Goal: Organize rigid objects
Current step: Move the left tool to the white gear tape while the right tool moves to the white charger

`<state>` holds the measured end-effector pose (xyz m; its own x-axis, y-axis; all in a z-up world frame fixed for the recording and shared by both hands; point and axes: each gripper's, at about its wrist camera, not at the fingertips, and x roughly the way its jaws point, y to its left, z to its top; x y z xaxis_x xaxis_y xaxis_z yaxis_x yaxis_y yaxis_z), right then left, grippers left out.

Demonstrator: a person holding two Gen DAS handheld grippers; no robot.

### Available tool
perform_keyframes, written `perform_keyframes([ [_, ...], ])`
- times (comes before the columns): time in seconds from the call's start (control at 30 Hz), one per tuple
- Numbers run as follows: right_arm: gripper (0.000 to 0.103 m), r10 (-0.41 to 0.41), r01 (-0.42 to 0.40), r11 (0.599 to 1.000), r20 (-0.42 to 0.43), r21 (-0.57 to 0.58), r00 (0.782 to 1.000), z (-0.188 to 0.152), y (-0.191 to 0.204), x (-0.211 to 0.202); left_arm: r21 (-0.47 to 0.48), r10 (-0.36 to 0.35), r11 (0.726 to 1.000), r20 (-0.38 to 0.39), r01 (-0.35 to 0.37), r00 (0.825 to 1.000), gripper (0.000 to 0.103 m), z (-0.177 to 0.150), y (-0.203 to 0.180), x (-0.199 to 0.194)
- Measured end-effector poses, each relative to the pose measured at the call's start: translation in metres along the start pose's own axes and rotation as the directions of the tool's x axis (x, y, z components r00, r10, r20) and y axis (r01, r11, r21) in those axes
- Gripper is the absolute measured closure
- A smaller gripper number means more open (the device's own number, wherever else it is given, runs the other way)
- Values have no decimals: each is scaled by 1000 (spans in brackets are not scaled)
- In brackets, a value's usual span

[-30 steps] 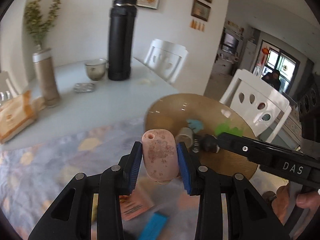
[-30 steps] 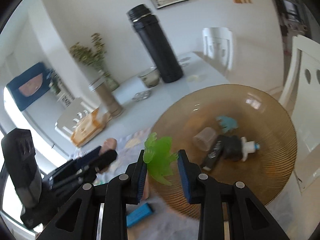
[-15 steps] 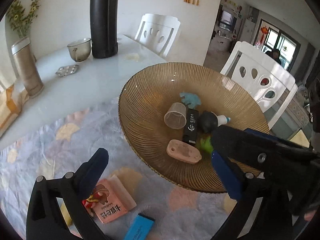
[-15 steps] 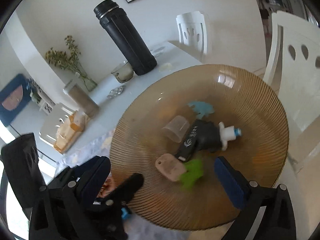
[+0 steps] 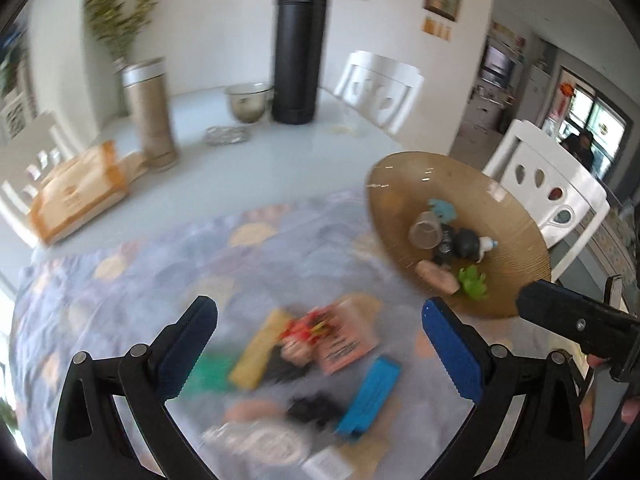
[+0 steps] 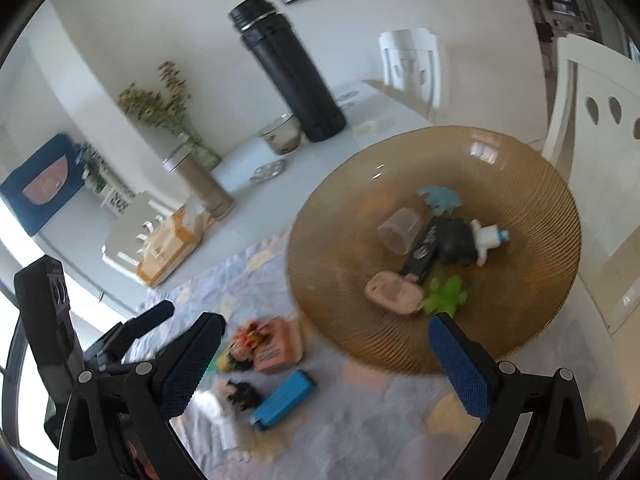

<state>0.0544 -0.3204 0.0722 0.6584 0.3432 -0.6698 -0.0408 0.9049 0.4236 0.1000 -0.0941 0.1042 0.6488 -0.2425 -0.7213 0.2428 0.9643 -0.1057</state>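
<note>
A ribbed amber glass bowl (image 5: 516, 216) (image 6: 520, 320) holds a pink stone-like piece (image 5: 436, 276) (image 6: 394, 292), a green toy (image 5: 474, 278) (image 6: 446, 294), a clear cup (image 6: 398, 230), a black stick (image 6: 424, 252), a blue toy (image 6: 440, 198) and a black-and-white figure (image 6: 468, 240). My left gripper (image 5: 320, 350) is open and empty above loose items on the cloth: a pink card (image 5: 344, 338), a blue box (image 5: 370, 394) (image 6: 284, 398), a yellow piece (image 5: 258, 356) and a small doll (image 6: 236, 350). My right gripper (image 6: 324, 366) is open and empty at the bowl's near rim.
A patterned cloth (image 5: 120, 280) covers the near table. Behind stand a black flask (image 5: 298, 44) (image 6: 288, 68), a metal bowl (image 5: 248, 102), a tan vase with dried flowers (image 5: 150, 112) and a tissue pack (image 5: 76, 196). White chairs (image 5: 556, 192) stand right of the bowl.
Both grippers opened and dropped the pink piece and the green toy into the bowl. Both then pulled back left, toward the loose items on the cloth.
</note>
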Motion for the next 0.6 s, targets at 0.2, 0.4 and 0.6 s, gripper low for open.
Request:
perform_keyframes([
  [0.2, 0, 33, -41, 992, -67, -123, 997, -38, 32, 16, -37, 92, 995, -34, -93, 995, 0, -35, 38, -14],
  [0.4, 0, 20, -57, 952, -123, -302, 992, -95, 63, 42, -75, 93, 992, -91, -100, 992, 0, -65, 57, 0],
  [0.6, 0, -21, -49, 925, -179, -376, 984, -127, 80, 77, -80, 69, 994, -129, -79, 989, 0, -83, 51, 19],
])
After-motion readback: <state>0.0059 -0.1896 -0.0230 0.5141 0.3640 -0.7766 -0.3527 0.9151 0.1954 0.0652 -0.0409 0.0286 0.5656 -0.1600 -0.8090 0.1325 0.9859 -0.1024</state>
